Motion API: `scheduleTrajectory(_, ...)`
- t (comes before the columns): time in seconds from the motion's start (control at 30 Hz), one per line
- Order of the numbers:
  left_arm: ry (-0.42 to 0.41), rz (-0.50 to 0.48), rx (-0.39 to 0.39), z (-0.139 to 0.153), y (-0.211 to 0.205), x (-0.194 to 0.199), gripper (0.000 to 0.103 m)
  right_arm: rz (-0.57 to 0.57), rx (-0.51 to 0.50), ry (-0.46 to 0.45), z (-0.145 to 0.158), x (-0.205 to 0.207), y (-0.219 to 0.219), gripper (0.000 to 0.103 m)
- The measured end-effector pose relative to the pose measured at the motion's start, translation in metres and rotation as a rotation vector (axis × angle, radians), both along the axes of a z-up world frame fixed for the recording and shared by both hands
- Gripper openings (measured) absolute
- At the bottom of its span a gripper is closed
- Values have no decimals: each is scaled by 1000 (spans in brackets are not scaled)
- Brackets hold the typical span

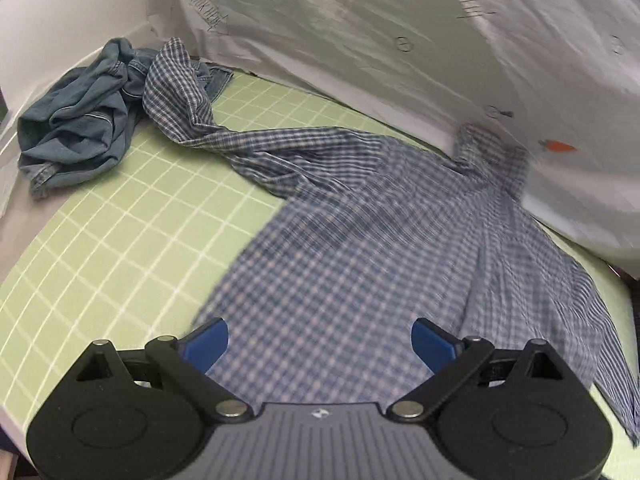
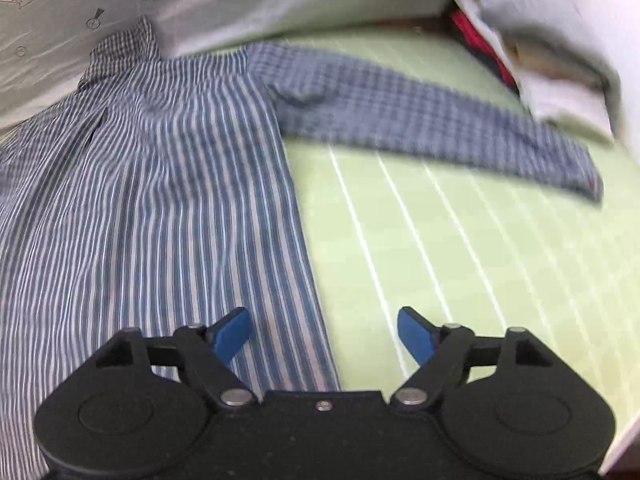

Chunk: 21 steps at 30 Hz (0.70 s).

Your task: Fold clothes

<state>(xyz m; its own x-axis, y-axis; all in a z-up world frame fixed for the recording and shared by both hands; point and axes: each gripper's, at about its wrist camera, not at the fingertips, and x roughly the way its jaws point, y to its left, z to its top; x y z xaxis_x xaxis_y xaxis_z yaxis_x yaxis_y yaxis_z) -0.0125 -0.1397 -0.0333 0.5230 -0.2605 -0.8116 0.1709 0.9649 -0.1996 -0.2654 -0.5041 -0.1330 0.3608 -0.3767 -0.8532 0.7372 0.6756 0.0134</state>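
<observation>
A blue-and-white checked shirt (image 1: 340,248) lies spread on the green grid mat (image 1: 120,240), collar toward the white back wall. Its left sleeve (image 1: 188,96) runs twisted up to the far left corner. In the right wrist view the shirt body (image 2: 140,200) fills the left half and its right sleeve (image 2: 420,120) stretches flat to the right. My left gripper (image 1: 320,344) is open and empty, low over the shirt's hem. My right gripper (image 2: 324,336) is open and empty, straddling the shirt's right side edge.
A crumpled denim garment (image 1: 76,120) sits at the mat's far left corner, touching the sleeve. A white paper-covered wall (image 1: 400,40) borders the back. Red and white items (image 2: 500,60) lie at the far right edge. Bare mat (image 2: 480,260) shows right of the shirt.
</observation>
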Motion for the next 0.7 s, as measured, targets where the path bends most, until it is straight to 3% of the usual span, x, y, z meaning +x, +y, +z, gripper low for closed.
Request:
scheduleTrajectory(0.13,2,-19,11,2,-3,-36,98,44,7,-14,-1,-24,14,65)
scheduleTrajectory(0.17,3,-21,15,1,-4,-45,98,56,8,-26,0,-26,14,51)
scheduleTrajectory(0.2,5,-22,17,1,-4,-53,98,73,-1,-29,1,-29,15,29)
scheduleTrajectory(0.27,11,-20,17,0,-5,-69,98,126,-23,-17,0,-33,17,1)
scheduleTrajectory(0.3,14,-17,17,0,-5,-76,98,146,-33,-13,0,-35,18,0)
scheduleTrajectory(0.43,13,7,19,1,-5,-99,98,58,-87,29,-1,-58,5,0)
scheduleTrajectory(0.53,6,32,21,5,-4,-112,98,-21,-39,-8,2,-76,-14,1)
scheduleTrajectory(0.57,5,40,25,5,-3,-115,98,-25,-21,-30,5,-80,-18,7)
scheduleTrajectory(0.63,8,57,32,4,2,-121,98,5,0,-65,9,-82,-16,38)
scheduleTrajectory(0.67,12,66,34,3,4,-123,98,25,11,-88,9,-79,-12,61)
scheduleTrajectory(0.7,16,76,34,3,7,-125,98,42,31,-112,9,-77,-8,65)
